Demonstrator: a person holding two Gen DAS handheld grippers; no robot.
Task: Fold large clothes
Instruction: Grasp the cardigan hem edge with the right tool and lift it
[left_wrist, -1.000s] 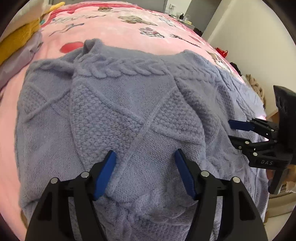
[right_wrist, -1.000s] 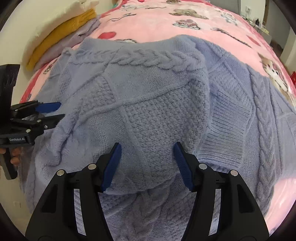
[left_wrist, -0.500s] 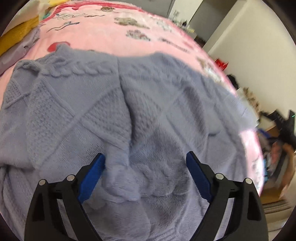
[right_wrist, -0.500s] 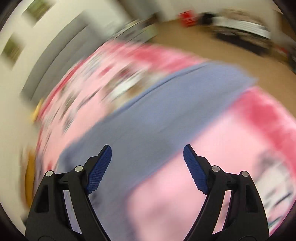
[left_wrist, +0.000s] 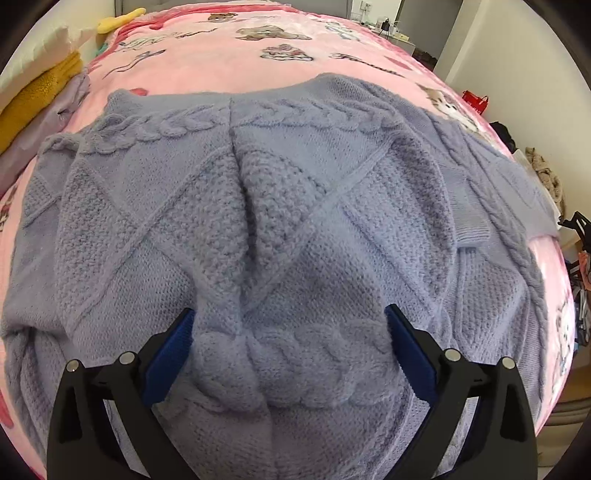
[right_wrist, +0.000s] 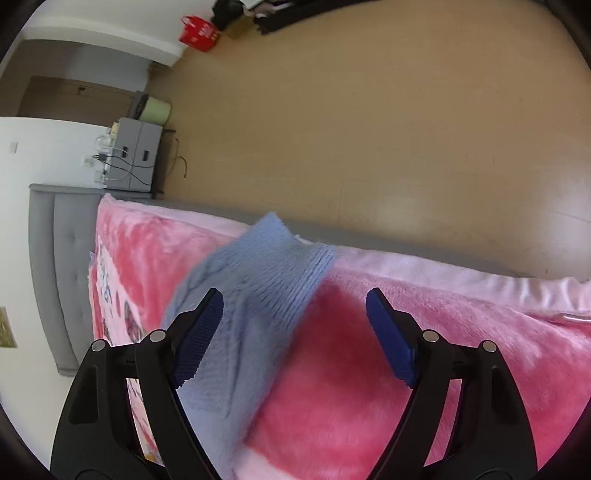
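A large lavender cable-knit sweater (left_wrist: 295, 206) lies spread on the pink blanket (left_wrist: 236, 62), with a folded-over part bunched in its middle. My left gripper (left_wrist: 288, 339) is open, its blue pads either side of a raised knit fold near the front edge. In the right wrist view, one ribbed sleeve cuff (right_wrist: 280, 266) of the sweater lies on the blanket (right_wrist: 443, 332) by the bed's edge. My right gripper (right_wrist: 293, 325) is open and empty, just above and in front of that cuff.
A pile of folded clothes, yellow (left_wrist: 33, 99) and pale, sits at the blanket's left. The grey headboard (right_wrist: 62, 236), a grey cabinet (right_wrist: 135, 158) and bare wooden floor (right_wrist: 369, 122) lie beyond the bed. A red bag (right_wrist: 197, 33) stands on the floor.
My right gripper has swung away from the sweater's body to the sleeve cuff at the bed's edge and opened wider. My left gripper has opened wider and shifted a little right.
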